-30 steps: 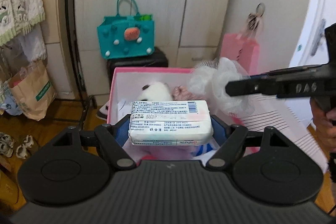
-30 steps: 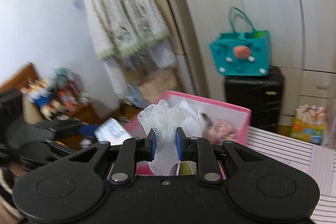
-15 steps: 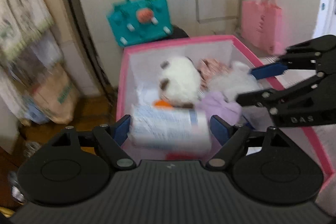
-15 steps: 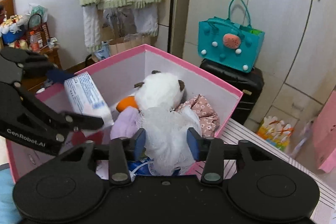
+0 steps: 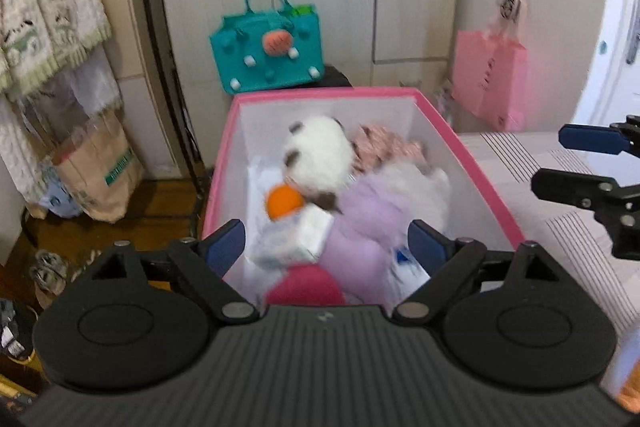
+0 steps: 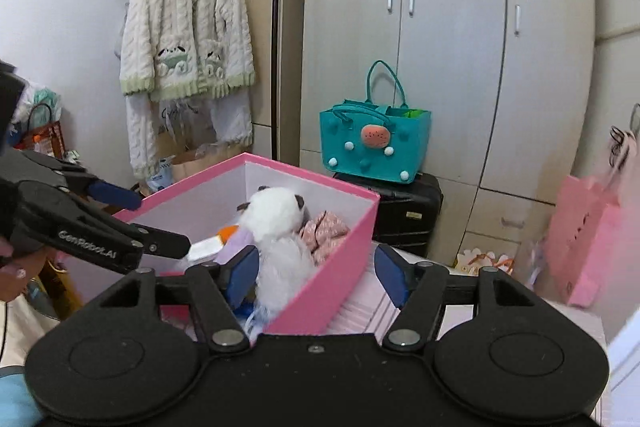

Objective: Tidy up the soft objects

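Observation:
A pink box [image 5: 320,93] with white inner walls holds a white plush [image 5: 320,155], an orange ball [image 5: 282,203], a purple soft piece [image 5: 364,227] and a floral cloth [image 5: 380,147]. A blurred tissue pack [image 5: 292,239] lies among them, below my left gripper [image 5: 326,247], whose jaws are opening with nothing pressed between them. The white mesh sponge [image 6: 284,267] rests inside the box [image 6: 312,173] by its right wall. My right gripper [image 6: 316,271] is opening too and straddles that wall, its pads clear of the sponge. Each gripper also shows in the other's view: right [image 5: 548,161], left [image 6: 162,223].
A teal handbag [image 6: 374,143] sits on a black suitcase [image 6: 404,211] behind the box. A pink paper bag [image 5: 490,79] hangs at the right. The box stands on a striped surface [image 5: 560,235]. A knit cardigan [image 6: 186,27] hangs at the left above a brown paper bag [image 5: 100,171].
The left gripper let go of the tissue pack, which dropped into the box. The right gripper opened off the mesh sponge, left it in the box and drew back to the right.

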